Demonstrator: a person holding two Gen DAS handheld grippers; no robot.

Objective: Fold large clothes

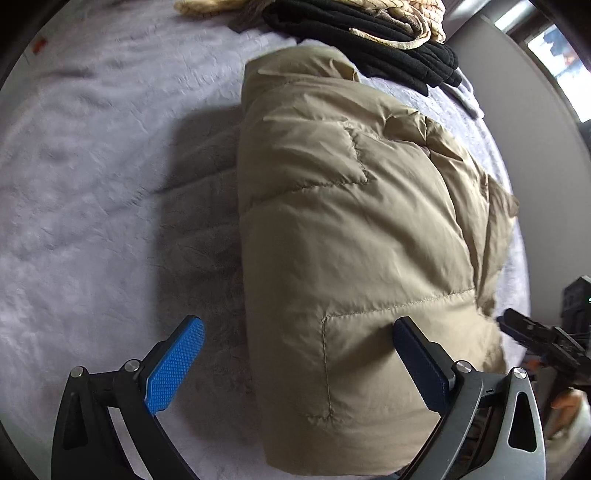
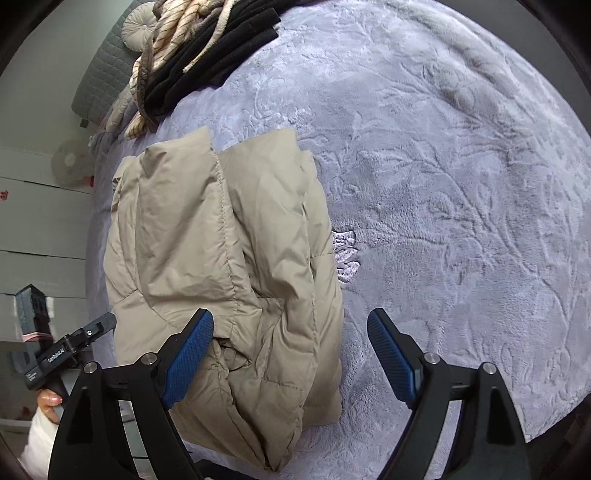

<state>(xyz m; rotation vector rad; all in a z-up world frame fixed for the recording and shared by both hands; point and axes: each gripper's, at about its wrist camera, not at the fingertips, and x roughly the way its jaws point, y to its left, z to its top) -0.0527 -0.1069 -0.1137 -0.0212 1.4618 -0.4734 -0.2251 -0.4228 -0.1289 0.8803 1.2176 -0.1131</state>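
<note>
A tan puffer jacket [image 1: 351, 229] lies folded into a thick bundle on a lavender fleece blanket [image 1: 92, 192]. My left gripper [image 1: 295, 360] is open and hovers over the jacket's near left edge, with one blue pad over the blanket and the other over the jacket. In the right wrist view the same jacket [image 2: 221, 251] lies left of centre. My right gripper [image 2: 291, 352] is open above the jacket's near right edge and holds nothing. The other gripper [image 2: 66, 350] shows at the far left of that view, and in the left wrist view at the far right [image 1: 543, 339].
A pile of black and cream clothes [image 1: 369, 29] lies at the far end of the bed, also seen in the right wrist view [image 2: 192, 55]. A grey headboard with a round cushion [image 2: 136, 26] stands behind. The blanket [image 2: 461, 184] spreads wide on the right.
</note>
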